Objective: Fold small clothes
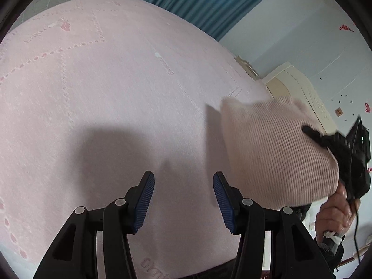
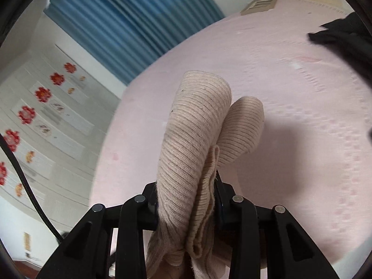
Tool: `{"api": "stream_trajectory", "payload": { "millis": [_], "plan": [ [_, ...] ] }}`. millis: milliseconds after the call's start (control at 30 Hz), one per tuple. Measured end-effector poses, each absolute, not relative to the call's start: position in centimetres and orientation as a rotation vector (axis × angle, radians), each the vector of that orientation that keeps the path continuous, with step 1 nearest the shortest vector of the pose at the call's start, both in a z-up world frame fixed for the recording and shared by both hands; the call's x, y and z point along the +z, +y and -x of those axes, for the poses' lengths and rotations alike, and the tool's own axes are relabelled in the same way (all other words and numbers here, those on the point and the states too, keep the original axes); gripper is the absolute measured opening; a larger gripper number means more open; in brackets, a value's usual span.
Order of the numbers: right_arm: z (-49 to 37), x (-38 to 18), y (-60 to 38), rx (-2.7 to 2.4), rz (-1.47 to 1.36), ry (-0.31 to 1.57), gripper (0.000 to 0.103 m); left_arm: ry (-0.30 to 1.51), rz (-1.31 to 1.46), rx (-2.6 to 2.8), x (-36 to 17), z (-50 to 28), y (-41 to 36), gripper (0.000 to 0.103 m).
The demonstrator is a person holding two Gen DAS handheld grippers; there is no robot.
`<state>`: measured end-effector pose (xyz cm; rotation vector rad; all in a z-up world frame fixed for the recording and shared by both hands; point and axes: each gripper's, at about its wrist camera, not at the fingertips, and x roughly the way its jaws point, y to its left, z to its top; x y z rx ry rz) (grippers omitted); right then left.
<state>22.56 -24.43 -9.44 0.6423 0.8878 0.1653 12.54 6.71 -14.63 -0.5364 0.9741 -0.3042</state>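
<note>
Right claw point(image 2: 186, 200) clamps ribbed beige knit point(image 2: 195, 139); bedsheet point(image 1: 116, 93) lettering illegible.

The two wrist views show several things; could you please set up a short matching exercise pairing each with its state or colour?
Things:
1. left gripper
2. right gripper
3. curtain
4. bed cover

States or colours:
A. blue, pleated
B. shut on the ribbed knit garment
C. pale pink, patterned
D. open, holding nothing

Pairs: 1-D, 2-B, 3-A, 4-C
</note>
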Motion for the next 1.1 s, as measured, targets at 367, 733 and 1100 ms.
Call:
{"api": "stream_trajectory", "payload": {
  "millis": [367,733,1100],
  "plan": [
    [-30.7,-25.6,-21.7,0.219,-0.695,1.116,0.04,1.011,0.391,-0.255,-17.8,-14.7,8.4,0.051],
    [-23.7,-21.1,-26.4,0.264,-0.568,1.014,0.048,1.117,0.228,-0.283,-21.9,-14.0,4.1,0.05],
    [-16.8,-20.9,-22.2,0.343,-0.323,0.95,0.045,1.09,0.108,-0.248,-22.5,-15.2,0.6,0.038]
  ]
}}
